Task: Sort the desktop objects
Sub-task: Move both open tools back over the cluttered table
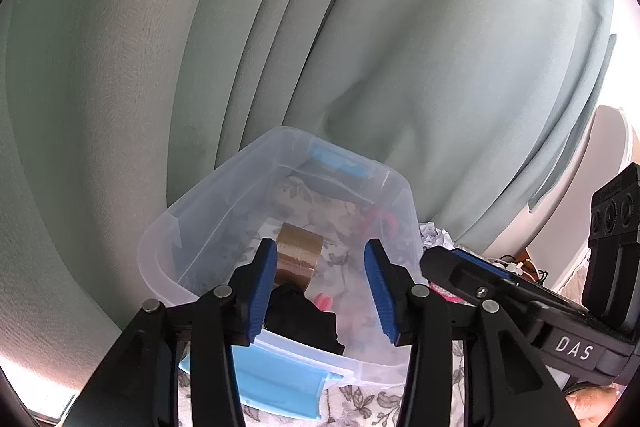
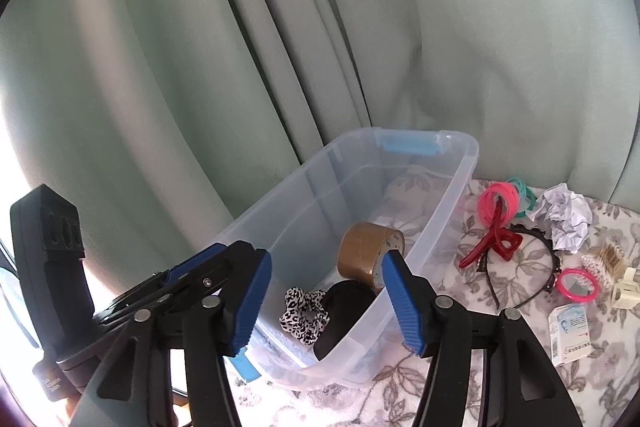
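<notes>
A clear plastic bin [image 2: 460, 187] with blue handles stands on the floral cloth; its near wall [image 1: 168, 255] also shows in the left wrist view. Inside lie a brown tape roll [image 2: 362, 253] [image 1: 298, 255], a leopard-print scrunchie [image 2: 304, 313] and a black scrunchie [image 2: 342, 311] [image 1: 302, 315]. My right gripper [image 2: 326, 293] hovers open over the bin's near end with nothing in it. My left gripper [image 1: 320, 287] is open and empty too, above the bin. Right of the bin lie a red claw clip [image 2: 494, 241], pink hair ties [image 2: 498, 203], a black headband [image 2: 548, 259] and crumpled paper [image 2: 564, 219].
A pale green curtain [image 2: 280, 47] hangs close behind the bin. Further right on the cloth are a pink round mirror [image 2: 578, 285], a pearl hair clip [image 2: 596, 263], a cream clip [image 2: 626, 291] and a small white box [image 2: 570, 333]. The other gripper's body [image 1: 560, 307] crosses the left view.
</notes>
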